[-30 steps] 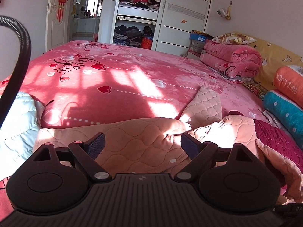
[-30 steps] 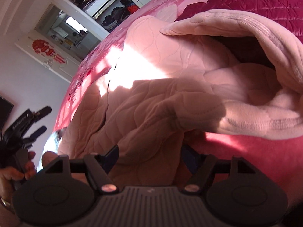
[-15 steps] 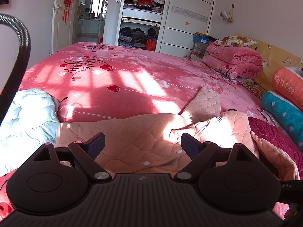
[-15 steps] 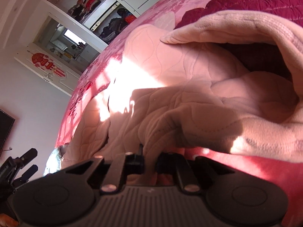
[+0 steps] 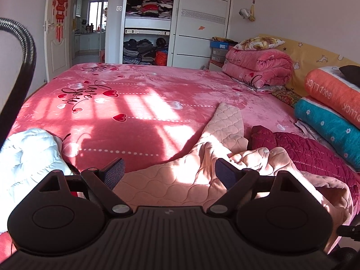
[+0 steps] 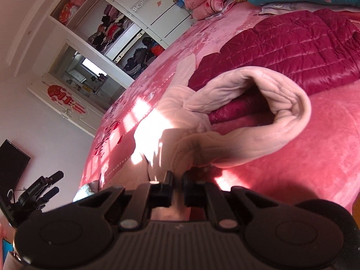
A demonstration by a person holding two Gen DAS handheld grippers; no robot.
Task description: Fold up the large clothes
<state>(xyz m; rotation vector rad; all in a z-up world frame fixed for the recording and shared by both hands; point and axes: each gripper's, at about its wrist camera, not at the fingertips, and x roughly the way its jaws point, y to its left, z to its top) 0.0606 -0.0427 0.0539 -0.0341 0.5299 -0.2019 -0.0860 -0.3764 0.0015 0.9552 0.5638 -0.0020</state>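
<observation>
Pink robe: the big quilted pink robe [image 5: 184, 180] lies in a bumpy heap on the near part of the red bed cover [image 5: 135, 103]. One long piece sticks out toward the middle of the bed.

Right gripper: the right gripper [image 6: 177, 186] has its two fingers squeezed together on a bit of the pink robe, close to the hood [image 6: 270, 121]. The cloth goes right in between them.

Left gripper: the left gripper [image 5: 167, 172] has its fingers wide apart. It hangs over the robe and holds nothing.

Other clothes: a dark red puffy jacket [image 5: 315, 153] lies just beside the robe and partly under it. A pale blue puffy coat [image 5: 27, 157] sits at the left edge.

Done: one grab on the robe. No neat fold shows yet.

Left to do: I think the robe must be pulled flat, then folded. The other two coats may need folding too.

Hard to see: how much cloth the right fingers hold, as they hide it.
</observation>
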